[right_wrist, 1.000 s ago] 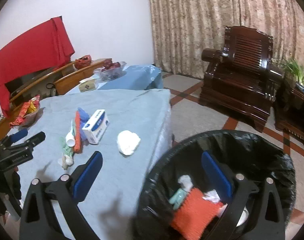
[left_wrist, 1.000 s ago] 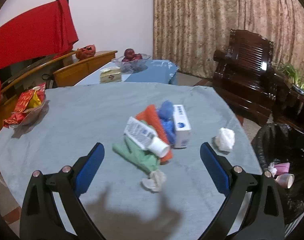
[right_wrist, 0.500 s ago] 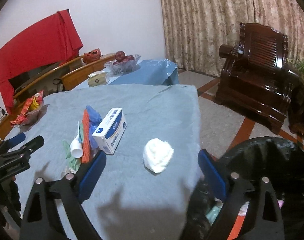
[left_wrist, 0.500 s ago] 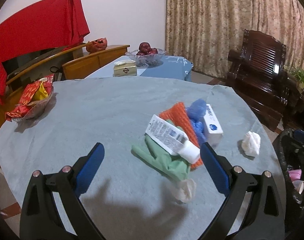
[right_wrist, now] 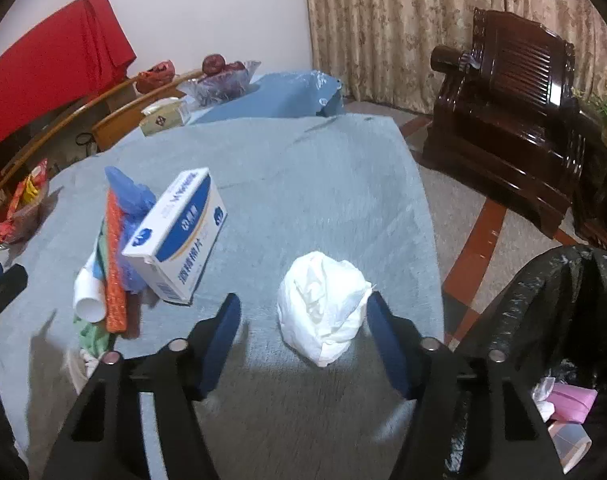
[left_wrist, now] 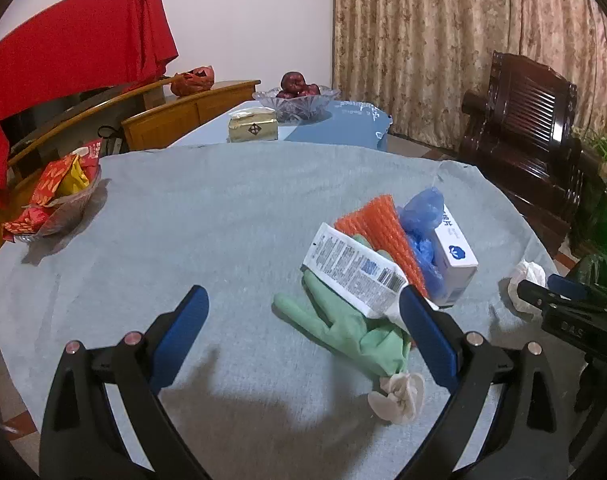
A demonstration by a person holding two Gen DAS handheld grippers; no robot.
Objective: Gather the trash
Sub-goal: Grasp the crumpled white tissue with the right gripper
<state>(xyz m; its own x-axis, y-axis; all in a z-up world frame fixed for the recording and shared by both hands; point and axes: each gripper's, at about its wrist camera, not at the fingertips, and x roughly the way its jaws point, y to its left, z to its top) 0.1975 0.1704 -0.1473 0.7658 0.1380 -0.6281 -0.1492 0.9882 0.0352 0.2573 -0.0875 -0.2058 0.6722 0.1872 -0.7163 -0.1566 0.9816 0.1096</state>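
Right gripper (right_wrist: 303, 320): jaws closing around the crumpled white tissue (right_wrist: 323, 306), one pad at each side, not yet pressing it.
Left gripper (left_wrist: 303, 328): jaws spread wide, empty, above the surface (left_wrist: 223, 208).
Tissue: near the right edge of the surface, apart from the pile.
Pile: white and blue box (right_wrist: 175, 236), orange mesh (left_wrist: 387, 236), blue plastic (left_wrist: 419, 216), tube (left_wrist: 355, 272) and green glove (left_wrist: 355, 332), touching one another.
Bin (right_wrist: 543, 320): black-lined, just past the right edge, with pink scraps inside.

Tissue wad (right_wrist: 323, 312) on table (right_wrist: 303, 184), near its right edge. Box (right_wrist: 179, 236) to its left, leaning on tube (right_wrist: 88, 296), glove (left_wrist: 355, 332). Bin (right_wrist: 559, 344) beside table, apparently holding cups.
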